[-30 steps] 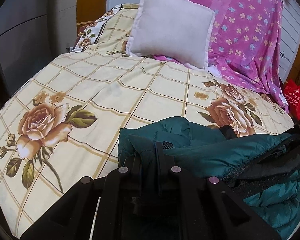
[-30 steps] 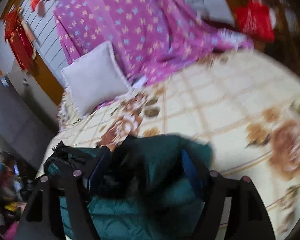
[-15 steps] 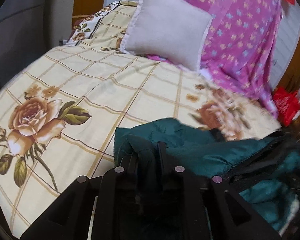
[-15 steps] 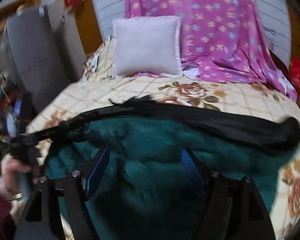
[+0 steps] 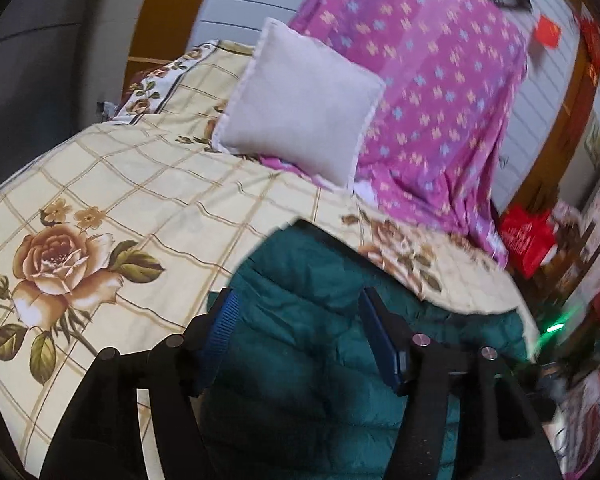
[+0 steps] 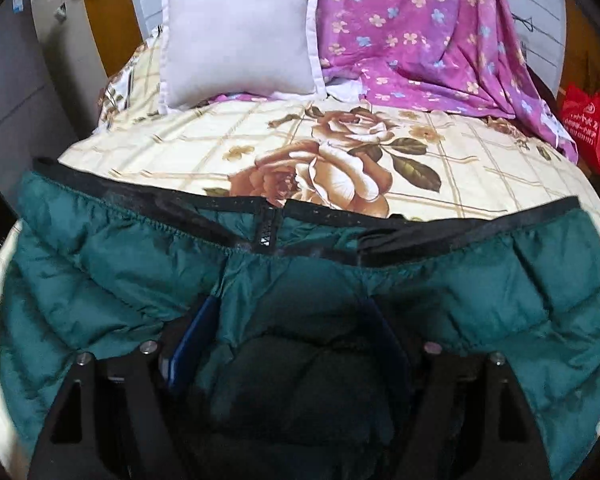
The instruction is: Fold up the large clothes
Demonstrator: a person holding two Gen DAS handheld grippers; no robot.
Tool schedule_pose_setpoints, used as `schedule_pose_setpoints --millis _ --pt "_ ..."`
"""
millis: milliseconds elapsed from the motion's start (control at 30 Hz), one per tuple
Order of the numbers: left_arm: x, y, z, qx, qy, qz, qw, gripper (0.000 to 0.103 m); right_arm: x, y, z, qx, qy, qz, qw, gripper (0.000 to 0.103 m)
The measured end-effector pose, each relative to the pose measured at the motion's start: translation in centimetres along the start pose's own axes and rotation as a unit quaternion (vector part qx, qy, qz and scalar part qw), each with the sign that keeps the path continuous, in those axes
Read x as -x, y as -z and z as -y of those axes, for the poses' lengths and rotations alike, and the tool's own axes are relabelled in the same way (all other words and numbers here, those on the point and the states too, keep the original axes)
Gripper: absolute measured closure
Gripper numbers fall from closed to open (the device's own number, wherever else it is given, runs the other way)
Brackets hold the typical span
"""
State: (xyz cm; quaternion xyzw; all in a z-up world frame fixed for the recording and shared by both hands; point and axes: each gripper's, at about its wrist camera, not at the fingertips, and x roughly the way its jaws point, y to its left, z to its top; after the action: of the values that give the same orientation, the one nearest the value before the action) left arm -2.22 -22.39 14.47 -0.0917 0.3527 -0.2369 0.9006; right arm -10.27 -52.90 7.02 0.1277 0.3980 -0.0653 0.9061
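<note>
A dark green quilted jacket (image 6: 480, 292) with a black hem band (image 6: 148, 200) lies spread across the near edge of the bed, its zipper end (image 6: 266, 232) near the middle. In the left wrist view the jacket (image 5: 300, 320) fills the space between the fingers. My left gripper (image 5: 296, 312) is open, its blue-padded fingers wide apart above the jacket. My right gripper (image 6: 292, 316) is open too, with jacket fabric bulging between its spread fingers.
The bed has a cream sheet with rose prints (image 6: 340, 168). A pale pillow (image 6: 240, 36) and a purple flowered blanket (image 6: 420, 32) lie at the head. A red bag (image 6: 588, 124) stands at the right. A grey cabinet (image 5: 32, 80) is at the left.
My left gripper was shut on a fold of the jacket and has opened and let it go. The jacket has been spread out flat across the bed edge. Both cameras have shifted.
</note>
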Motion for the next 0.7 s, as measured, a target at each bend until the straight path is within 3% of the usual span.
schedule_pose_setpoints --millis 133,300,533,700 --pt "-2.8 1.1 1.9 -0.032 -0.036 -0.026 0.9985 0.059 3.4 -0.1 2.0 0.008 0.021 0.028 0.999 0.023" --pt "-6.2 1.8 1.7 -0.023 -0.077 -0.054 0.9953 0.059 4.0 -0.4 6.6 0.003 0.081 0.026 0.996 0.023" --pt "-9.0 2.2 0.9 -0.031 -0.104 -0.084 0.9905 0.059 0.1 0.5 10.2 -0.038 0.084 -0.008 0.996 0.020" --pt "-10.1 2.4 1.2 -0.044 -0.119 -0.092 0.9876 0.059 -1.5 0.9 11.0 -0.055 0.076 -0.004 0.996 0.017"
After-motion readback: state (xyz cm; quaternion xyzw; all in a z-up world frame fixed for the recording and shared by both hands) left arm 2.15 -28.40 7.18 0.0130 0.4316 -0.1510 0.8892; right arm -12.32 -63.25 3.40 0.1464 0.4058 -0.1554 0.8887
